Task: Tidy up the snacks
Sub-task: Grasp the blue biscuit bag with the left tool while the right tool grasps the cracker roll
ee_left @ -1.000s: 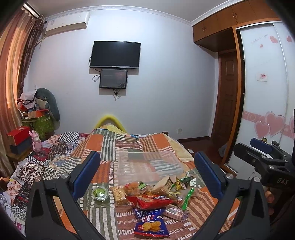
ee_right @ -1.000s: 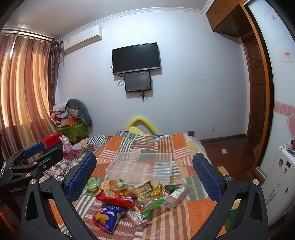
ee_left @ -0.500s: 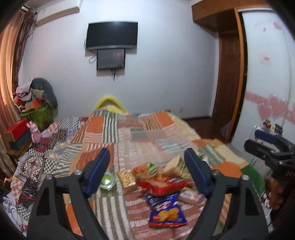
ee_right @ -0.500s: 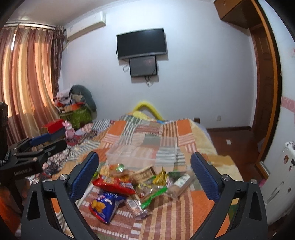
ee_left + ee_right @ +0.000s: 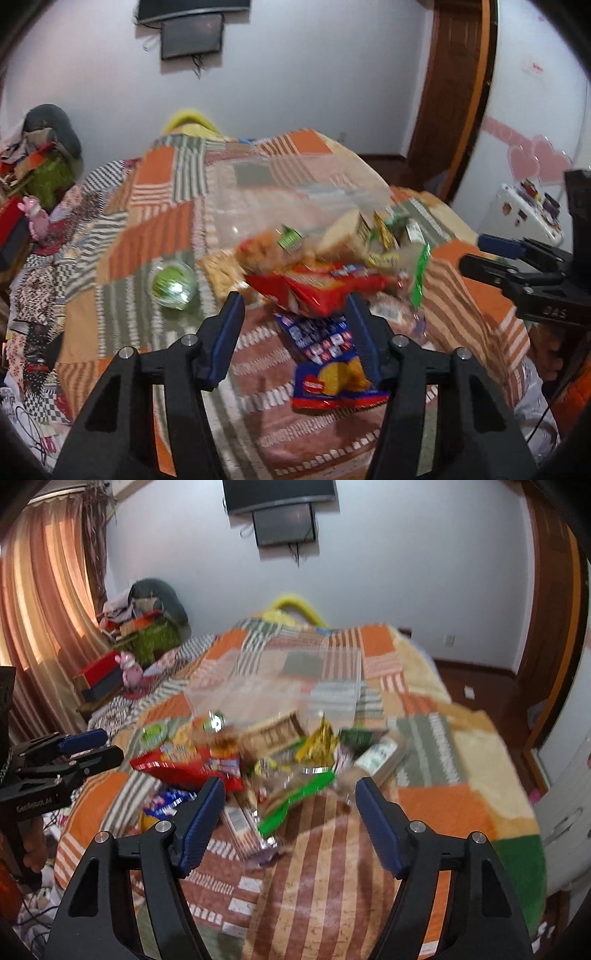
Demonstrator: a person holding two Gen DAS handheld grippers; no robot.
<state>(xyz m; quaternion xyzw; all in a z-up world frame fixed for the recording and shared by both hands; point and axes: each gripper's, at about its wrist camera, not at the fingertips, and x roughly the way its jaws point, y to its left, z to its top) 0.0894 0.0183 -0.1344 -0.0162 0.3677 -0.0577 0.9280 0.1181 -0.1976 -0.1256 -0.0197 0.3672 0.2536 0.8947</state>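
We are holding the left gripper over the near edge of the bed, its fingers standing moderately apart and gripping nothing; the blue chip bag and the red snack bag are lying between and just beyond them. We are keeping the right gripper parted about as far, empty, above a green-wrapped packet. Farther in, the snack pile is resting against a clear plastic box near the bed's middle. A green jelly cup is sitting left of the pile.
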